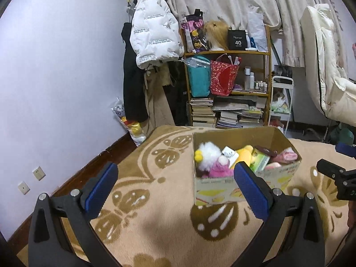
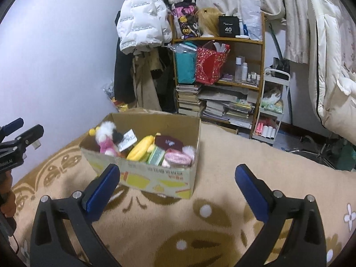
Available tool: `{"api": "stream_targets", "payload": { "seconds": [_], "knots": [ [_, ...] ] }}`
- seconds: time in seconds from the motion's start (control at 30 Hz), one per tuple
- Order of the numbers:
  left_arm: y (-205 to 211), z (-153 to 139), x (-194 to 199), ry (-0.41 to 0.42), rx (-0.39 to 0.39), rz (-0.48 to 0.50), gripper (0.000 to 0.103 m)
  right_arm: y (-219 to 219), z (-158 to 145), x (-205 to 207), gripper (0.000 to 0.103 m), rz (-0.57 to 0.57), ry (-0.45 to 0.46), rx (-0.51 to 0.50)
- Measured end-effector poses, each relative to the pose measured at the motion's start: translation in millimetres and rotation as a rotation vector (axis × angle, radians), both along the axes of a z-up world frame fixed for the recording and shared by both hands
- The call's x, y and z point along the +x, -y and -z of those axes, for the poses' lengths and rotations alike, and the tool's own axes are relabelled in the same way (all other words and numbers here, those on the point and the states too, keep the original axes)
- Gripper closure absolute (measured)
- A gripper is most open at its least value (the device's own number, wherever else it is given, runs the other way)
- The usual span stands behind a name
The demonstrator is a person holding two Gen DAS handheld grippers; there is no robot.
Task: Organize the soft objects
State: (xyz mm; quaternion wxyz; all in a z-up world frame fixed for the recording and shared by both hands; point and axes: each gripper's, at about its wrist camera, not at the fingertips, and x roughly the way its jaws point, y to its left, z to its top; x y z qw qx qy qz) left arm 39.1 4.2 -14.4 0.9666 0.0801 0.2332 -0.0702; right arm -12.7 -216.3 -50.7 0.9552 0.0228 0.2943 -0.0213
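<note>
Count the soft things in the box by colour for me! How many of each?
Only what shows in the cardboard box:
White and pink: 1, fluffy white and pink toy
Yellow: 1, yellow plush
Green: 1, green soft pack
Maroon: 1, maroon pouch
Pink: 1, pink bundle
Total: 5. More may be hidden underneath.

Plush toys (image 2: 142,148) in open cardboard box (image 2: 155,178)
</note>
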Motion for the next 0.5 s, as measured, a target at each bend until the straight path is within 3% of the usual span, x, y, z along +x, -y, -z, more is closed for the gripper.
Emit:
{"api": "stream_targets", "payload": {
  "seconds": [0.5],
  "knots": [
    [-10,43,-24,-0.045,0.045,0.008,0.0,-4,21,-27,0.0,-0.014,-0.01,-0.029]
  ]
}}
